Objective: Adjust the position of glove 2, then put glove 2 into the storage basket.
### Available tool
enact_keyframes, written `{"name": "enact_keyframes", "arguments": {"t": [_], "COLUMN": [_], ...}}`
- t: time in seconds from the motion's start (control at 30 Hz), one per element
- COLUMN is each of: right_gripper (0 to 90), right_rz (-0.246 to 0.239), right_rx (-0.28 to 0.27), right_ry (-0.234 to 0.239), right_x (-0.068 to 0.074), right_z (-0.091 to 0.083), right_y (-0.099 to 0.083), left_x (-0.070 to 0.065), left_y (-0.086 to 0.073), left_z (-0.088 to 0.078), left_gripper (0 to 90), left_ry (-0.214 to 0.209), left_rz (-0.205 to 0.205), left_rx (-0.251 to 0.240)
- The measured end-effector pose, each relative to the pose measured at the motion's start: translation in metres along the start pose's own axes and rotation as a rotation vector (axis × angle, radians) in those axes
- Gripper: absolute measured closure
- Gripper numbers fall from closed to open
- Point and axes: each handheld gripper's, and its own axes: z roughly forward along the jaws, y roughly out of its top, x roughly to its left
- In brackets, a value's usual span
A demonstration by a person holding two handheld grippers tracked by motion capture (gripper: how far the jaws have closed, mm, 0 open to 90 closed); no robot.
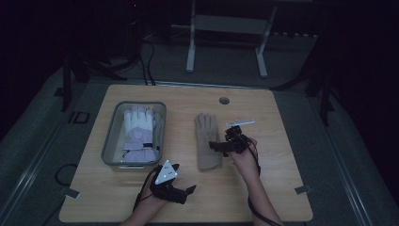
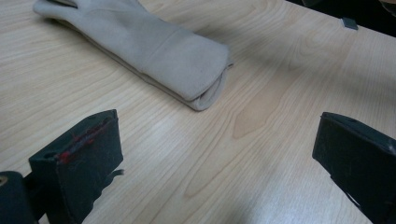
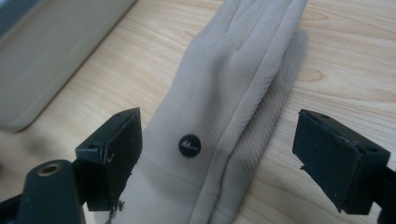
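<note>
Beige glove [image 1: 207, 141] lies flat on the bench [image 1: 277, 188], long axis running away from the person, nearest the right gripper [image 1: 220, 146], whose jaws gape empty above its cuff; left gripper [image 1: 181, 179] jaws also wide, empty.

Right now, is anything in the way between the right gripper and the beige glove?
No. The right gripper hangs open right over the beige glove, which lies flat on the wooden table; nothing sits between them.
</note>
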Motion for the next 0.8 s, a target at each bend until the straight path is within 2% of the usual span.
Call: {"name": "enact_keyframes", "arguments": {"t": [0.17, 0.3, 0.33, 0.43, 0.5, 0.57, 0.6, 0.63, 0.7, 0.73, 0.8], "right_gripper": [18.9, 16.5, 16.5, 16.7, 12.2, 11.7, 11.7, 11.8, 15.0, 15.4, 24.5], "right_rz": [-0.050, -0.069, -0.072, -0.046, -0.024, -0.045, -0.030, -0.026, -0.026, -0.024, -0.022], "right_rx": [-0.039, -0.082, -0.089, -0.088, -0.092, -0.095, -0.091, -0.079, -0.061, -0.057, -0.059], "right_ry": [0.040, 0.049, 0.067, 0.091, 0.110, 0.122, 0.146, 0.169, 0.135, 0.132, 0.104], "right_x": [-0.014, -0.017, -0.017, -0.017, -0.015, -0.012, -0.010, -0.011, -0.011, -0.012, -0.015], "right_z": [-0.009, -0.016, -0.017, -0.022, -0.023, -0.024, -0.022, -0.020, -0.016, -0.014, -0.011], "right_y": [-0.006, -0.007, -0.006, -0.003, 0.000, 0.003, 0.004, 0.005, 0.007, 0.008, 0.010], "left_x": [0.001, 0.003, 0.003, 0.006, 0.006, 0.004, 0.003, 0.002, 0.001, 0.000, 0.000], "left_y": [0.002, 0.005, 0.006, 0.011, 0.016, 0.022, 0.026, 0.029, 0.035, 0.038, 0.044], "left_z": [0.003, 0.004, 0.005, 0.006, 0.008, 0.011, 0.013, 0.015, 0.018, 0.019, 0.023], "left_gripper": [1.7, 1.7, 1.7, 1.7, 1.7, 1.7, 1.7, 1.9, 7.9, 11.6, 14.7], "left_ry": [0.002, 0.000, -0.006, -0.020, -0.007, 0.019, 0.034, 0.031, 0.033, 0.033, 0.031], "left_rz": [-0.010, -0.029, -0.037, -0.057, -0.049, -0.037, -0.025, -0.013, -0.005, -0.002, 0.011], "left_rx": [0.004, 0.005, -0.004, -0.007, 0.006, 0.033, 0.053, 0.066, 0.067, 0.065, 0.076]}}
